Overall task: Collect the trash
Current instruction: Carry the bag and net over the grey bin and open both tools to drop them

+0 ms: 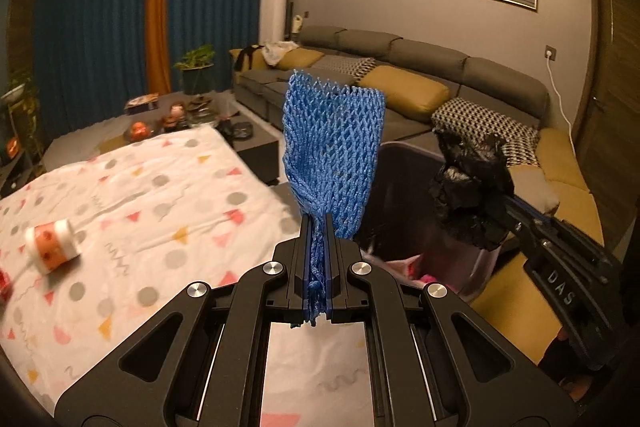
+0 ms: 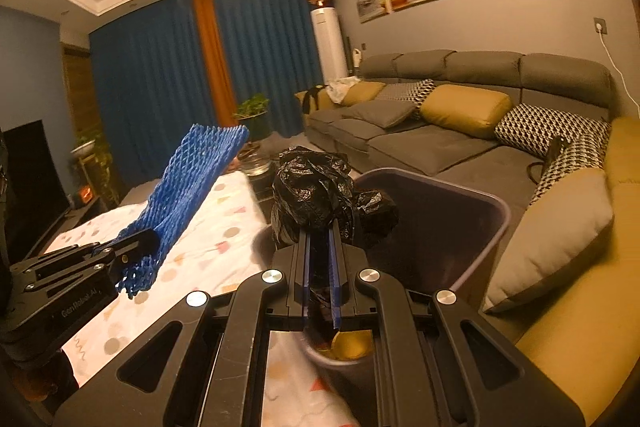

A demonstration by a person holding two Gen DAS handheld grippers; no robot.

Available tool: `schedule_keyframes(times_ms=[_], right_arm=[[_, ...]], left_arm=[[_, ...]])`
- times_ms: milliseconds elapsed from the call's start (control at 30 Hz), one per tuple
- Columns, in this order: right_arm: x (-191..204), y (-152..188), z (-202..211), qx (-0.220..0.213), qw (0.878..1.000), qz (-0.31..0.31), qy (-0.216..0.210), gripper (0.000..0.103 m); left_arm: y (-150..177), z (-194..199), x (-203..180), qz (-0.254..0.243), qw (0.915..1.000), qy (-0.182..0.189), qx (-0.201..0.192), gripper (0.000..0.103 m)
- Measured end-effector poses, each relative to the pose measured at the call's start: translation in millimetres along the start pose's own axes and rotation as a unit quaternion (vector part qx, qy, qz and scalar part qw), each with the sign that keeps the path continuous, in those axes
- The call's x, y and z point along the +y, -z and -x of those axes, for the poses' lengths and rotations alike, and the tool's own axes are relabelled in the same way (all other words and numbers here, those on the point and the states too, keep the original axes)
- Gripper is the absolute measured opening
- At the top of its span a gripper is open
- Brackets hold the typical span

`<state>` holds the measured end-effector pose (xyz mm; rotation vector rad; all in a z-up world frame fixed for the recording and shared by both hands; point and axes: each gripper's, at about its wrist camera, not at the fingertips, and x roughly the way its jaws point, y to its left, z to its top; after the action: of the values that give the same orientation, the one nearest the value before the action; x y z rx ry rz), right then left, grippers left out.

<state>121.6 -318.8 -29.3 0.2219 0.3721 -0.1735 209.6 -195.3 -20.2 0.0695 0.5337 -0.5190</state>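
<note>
My left gripper [image 1: 319,227] is shut on a blue foam net sleeve [image 1: 334,143] that stands up from its jaws; the same blue net [image 2: 192,183] shows at the left of the right wrist view. My right gripper [image 2: 320,235] is shut on a crumpled black plastic bag [image 2: 312,195], which also appears as the black bag [image 1: 468,187] at the right of the left wrist view. Both pieces hang by the rim of a dark trash bin [image 2: 492,211], seen as the bin [image 1: 404,163] in the left wrist view, with some rubbish inside. A white and orange cup [image 1: 52,243] lies on the patterned cloth.
The table cloth [image 1: 160,195] with triangles and dots covers the table at left. A grey sofa [image 2: 460,143] with yellow and checked cushions runs behind and right of the bin. A dark coffee table [image 1: 200,115] with small items stands farther back, before blue curtains.
</note>
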Motion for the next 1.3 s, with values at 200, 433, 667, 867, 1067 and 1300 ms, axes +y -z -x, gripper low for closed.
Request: schedule_keyframes(times_ms=[200, 433, 667, 867, 1067, 1300], right_arm=[[-8.9, -1.9, -4.3, -0.001, 1.0, -0.008, 0.013, 0.009], [-10.7, -1.9, -7.5, -0.001, 1.0, -0.011, 0.023, 0.009], [-5.2, -1.1, -6.2, 0.0, 0.999, -0.01, 0.03, 0.009], [-5.4, -2.0, -9.9, 0.005, 0.999, -0.012, 0.034, 0.009], [-4.8, -4.6, -14.3, 0.013, 0.999, -0.013, 0.037, 0.009], [-7.2, -6.1, -18.4, 0.017, 0.999, -0.015, 0.039, 0.009]], left_arm=[[-6.9, -21.8, -16.6, -0.007, 0.9998, 0.021, 0.003, 0.004], [-9.7, -39.2, -28.8, -0.007, 0.9995, 0.029, 0.01, 0.004], [-13.9, -54.2, -35.4, -0.01, 0.9992, 0.034, 0.018, 0.004], [-13.9, -58.7, -37.9, -0.007, 0.9989, 0.04, 0.022, 0.004], [-15.3, -65.1, -38.8, 0.0, 0.9985, 0.048, 0.027, 0.004], [-15.4, -72.2, -42.7, 0.002, 0.9978, 0.056, 0.034, 0.004]])
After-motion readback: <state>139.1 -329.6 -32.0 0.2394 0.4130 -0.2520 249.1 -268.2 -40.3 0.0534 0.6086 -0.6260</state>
